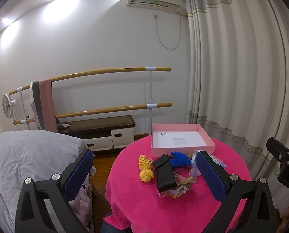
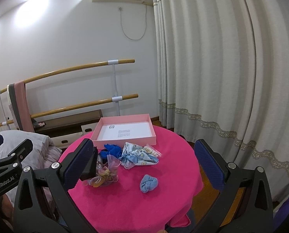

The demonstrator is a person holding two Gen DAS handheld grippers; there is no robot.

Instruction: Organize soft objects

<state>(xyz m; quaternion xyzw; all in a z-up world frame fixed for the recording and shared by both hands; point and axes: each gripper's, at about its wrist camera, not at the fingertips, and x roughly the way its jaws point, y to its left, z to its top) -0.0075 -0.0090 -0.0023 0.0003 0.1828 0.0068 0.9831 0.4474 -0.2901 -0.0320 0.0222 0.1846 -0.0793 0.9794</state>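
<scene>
A round table with a pink cloth (image 1: 129,194) (image 2: 125,200) holds an open pink box (image 1: 181,138) (image 2: 125,132) at its far side. In front of the box lie yellow crochet pieces (image 1: 145,168), a black case (image 1: 164,171), a dark blue cloth (image 1: 180,159) (image 2: 112,149), sheer organza pouches (image 1: 180,182) (image 2: 105,174), a blue patterned cloth (image 2: 134,154) and a light blue sock ball (image 2: 148,183). My left gripper (image 1: 144,174) is open and empty above the table's near left. My right gripper (image 2: 142,165) is open and empty above the table.
A bed with grey bedding (image 1: 27,155) stands left of the table. A ballet barre (image 1: 109,71) with hanging cloths and a low dark bench (image 1: 97,126) line the back wall. Curtains (image 1: 241,77) hang at the right.
</scene>
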